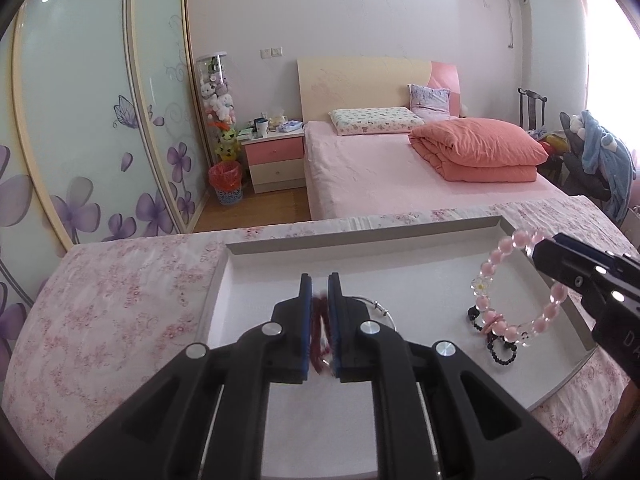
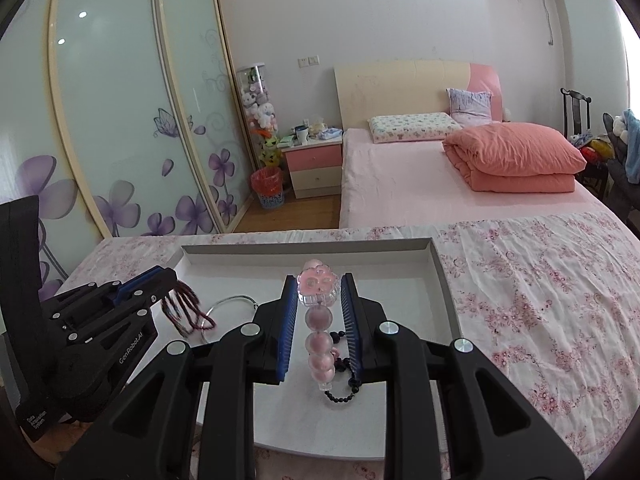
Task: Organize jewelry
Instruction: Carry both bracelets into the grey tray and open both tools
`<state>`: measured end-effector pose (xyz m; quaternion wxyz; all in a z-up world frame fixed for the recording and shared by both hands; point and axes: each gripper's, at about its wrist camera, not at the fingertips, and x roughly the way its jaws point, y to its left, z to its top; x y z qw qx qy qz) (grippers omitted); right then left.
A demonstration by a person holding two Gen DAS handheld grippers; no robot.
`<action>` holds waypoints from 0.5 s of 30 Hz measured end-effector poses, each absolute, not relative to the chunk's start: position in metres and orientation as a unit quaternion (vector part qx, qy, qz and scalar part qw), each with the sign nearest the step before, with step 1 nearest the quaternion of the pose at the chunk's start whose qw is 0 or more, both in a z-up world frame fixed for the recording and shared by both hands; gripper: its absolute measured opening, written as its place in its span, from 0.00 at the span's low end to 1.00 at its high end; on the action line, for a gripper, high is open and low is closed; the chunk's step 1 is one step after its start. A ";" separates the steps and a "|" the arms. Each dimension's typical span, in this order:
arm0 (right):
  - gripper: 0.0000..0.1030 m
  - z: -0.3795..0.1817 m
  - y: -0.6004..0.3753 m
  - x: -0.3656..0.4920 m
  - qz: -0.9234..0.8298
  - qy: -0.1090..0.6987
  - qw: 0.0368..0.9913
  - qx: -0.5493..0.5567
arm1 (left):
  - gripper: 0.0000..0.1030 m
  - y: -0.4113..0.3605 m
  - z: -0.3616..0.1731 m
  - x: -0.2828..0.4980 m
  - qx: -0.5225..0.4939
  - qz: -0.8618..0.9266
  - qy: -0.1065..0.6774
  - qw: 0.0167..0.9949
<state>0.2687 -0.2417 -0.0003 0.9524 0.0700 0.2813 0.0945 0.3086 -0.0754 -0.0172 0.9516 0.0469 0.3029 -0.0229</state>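
Note:
In the left wrist view my left gripper [image 1: 320, 285] is shut on a dark red string bracelet [image 1: 319, 320], low over the white tray [image 1: 360, 237]. From the right wrist view that red bracelet [image 2: 184, 308] dangles from the left gripper [image 2: 170, 276]. My right gripper [image 2: 319, 280] is shut on a pink bead bracelet [image 2: 319, 320], with its clear flower charm pinched between the pads. That pink bracelet [image 1: 488, 270] hangs from the right gripper [image 1: 535, 249] above the tray's right side. A black bead bracelet [image 1: 498, 354] and a thin silver bangle [image 1: 382, 309] lie in the tray.
The tray sits on a pink flowered cloth [image 2: 540, 300] that spreads wide to the right and left. Beyond are a bed [image 1: 400, 168] with a folded orange quilt, a nightstand [image 1: 276, 160], a wardrobe [image 1: 100, 120] on the left and a chair [image 1: 592, 160] with clothes.

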 end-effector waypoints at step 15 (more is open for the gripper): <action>0.31 0.026 -0.249 0.230 0.092 0.251 0.961 0.069 | 0.28 -0.032 0.021 0.280 0.024 0.016 0.265 0.964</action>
